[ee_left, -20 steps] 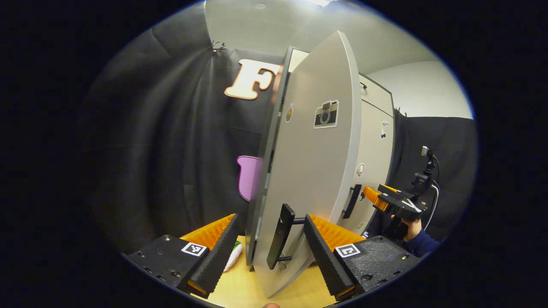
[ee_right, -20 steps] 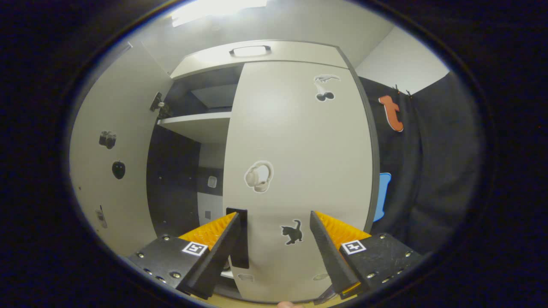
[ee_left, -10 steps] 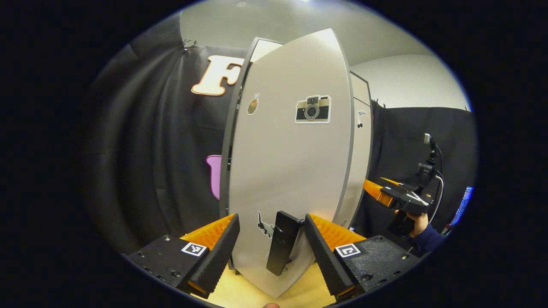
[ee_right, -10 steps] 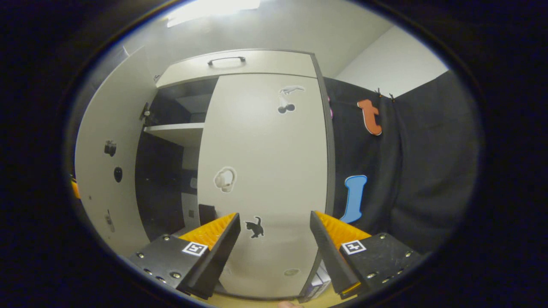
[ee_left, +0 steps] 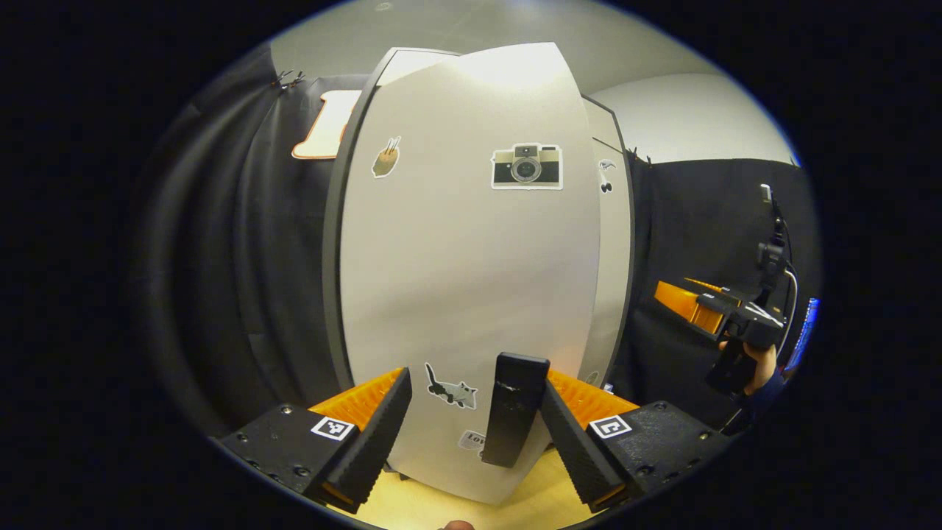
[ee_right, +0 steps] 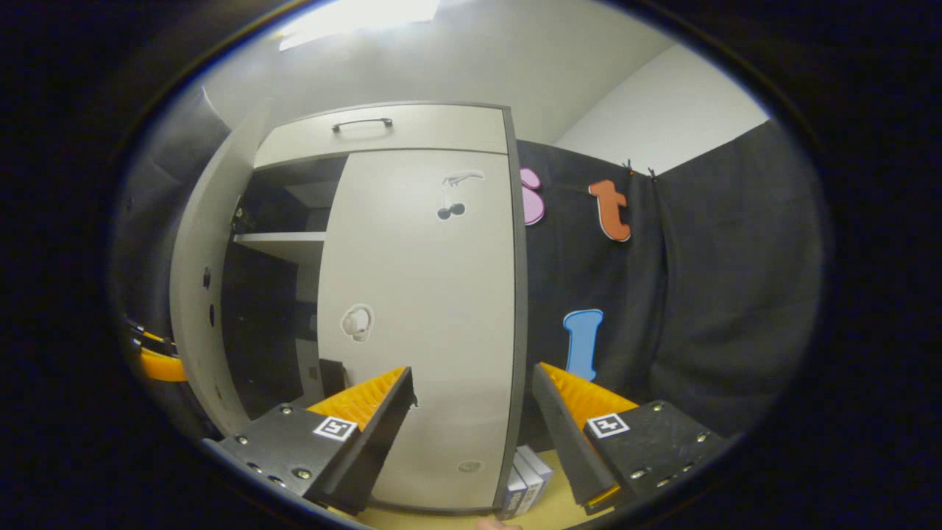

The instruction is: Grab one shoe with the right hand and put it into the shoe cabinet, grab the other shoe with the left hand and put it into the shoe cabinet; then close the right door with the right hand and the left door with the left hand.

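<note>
Grey laminate fills most of what we see up close: in the left gripper view the left gripper (ee_left: 471, 423) sits spread wide right at the left door (ee_left: 471, 258), its black handle (ee_left: 515, 416) between the fingers and touching or nearly touching the right-hand one. Nothing is clamped; we judge it a push, not a grip.

Left door is nearly shut but still stands proud of the cabinet front, a gap showing in the right gripper view between the left door (ee_right: 202, 294) and the dark interior with its shelf (ee_right: 283, 243).

Right gripper (ee_right: 471, 419) is spread wide too, holding nothing, well back from the right door (ee_right: 423, 324), which looks shut flush. Boxes (ee_right: 524, 482) sit at the cabinet's foot. We also see that gripper (ee_left: 706, 313) farther off in the left gripper view, held in a hand (ee_left: 758, 361).

Shoes: can't see them; presumably inside the cabinet, hidden behind the doors.

Handling, our guess: the door is a stiff, flat, hinged panel, light to swing, smooth and slippery on its face. Best contact is at or beside the handle, far from the hinge, for leverage. A flat push with a finger is enough; too hard and it may slam or bounce back.

Far back: booth wall (ee_right: 699, 294), ceiling light (ee_right: 360, 13).
</note>
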A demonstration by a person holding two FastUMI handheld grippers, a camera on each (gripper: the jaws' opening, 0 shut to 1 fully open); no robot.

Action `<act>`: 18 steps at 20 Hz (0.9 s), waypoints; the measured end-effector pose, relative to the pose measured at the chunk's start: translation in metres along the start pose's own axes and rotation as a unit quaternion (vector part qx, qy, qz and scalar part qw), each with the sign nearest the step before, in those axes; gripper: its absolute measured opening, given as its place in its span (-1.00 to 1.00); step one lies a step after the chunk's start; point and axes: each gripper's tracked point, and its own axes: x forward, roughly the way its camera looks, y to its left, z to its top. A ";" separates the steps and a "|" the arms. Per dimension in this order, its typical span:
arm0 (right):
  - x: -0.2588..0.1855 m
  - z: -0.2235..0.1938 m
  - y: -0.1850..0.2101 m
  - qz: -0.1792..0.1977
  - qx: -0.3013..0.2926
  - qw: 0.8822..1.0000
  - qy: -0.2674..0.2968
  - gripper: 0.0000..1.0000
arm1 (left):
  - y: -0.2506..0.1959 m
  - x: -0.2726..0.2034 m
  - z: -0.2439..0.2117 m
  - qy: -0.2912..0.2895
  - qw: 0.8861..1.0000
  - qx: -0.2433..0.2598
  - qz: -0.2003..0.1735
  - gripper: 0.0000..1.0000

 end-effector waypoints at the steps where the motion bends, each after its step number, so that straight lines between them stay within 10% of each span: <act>1: -0.001 0.001 -0.004 -0.003 -0.003 1.000 0.000 0.95 | -0.003 0.007 0.001 -0.002 1.000 -0.003 -0.001 1.00; 18: -0.055 0.038 -0.067 -0.027 -0.019 0.999 -0.013 0.95 | -0.029 0.077 0.000 -0.007 0.999 -0.029 0.038 1.00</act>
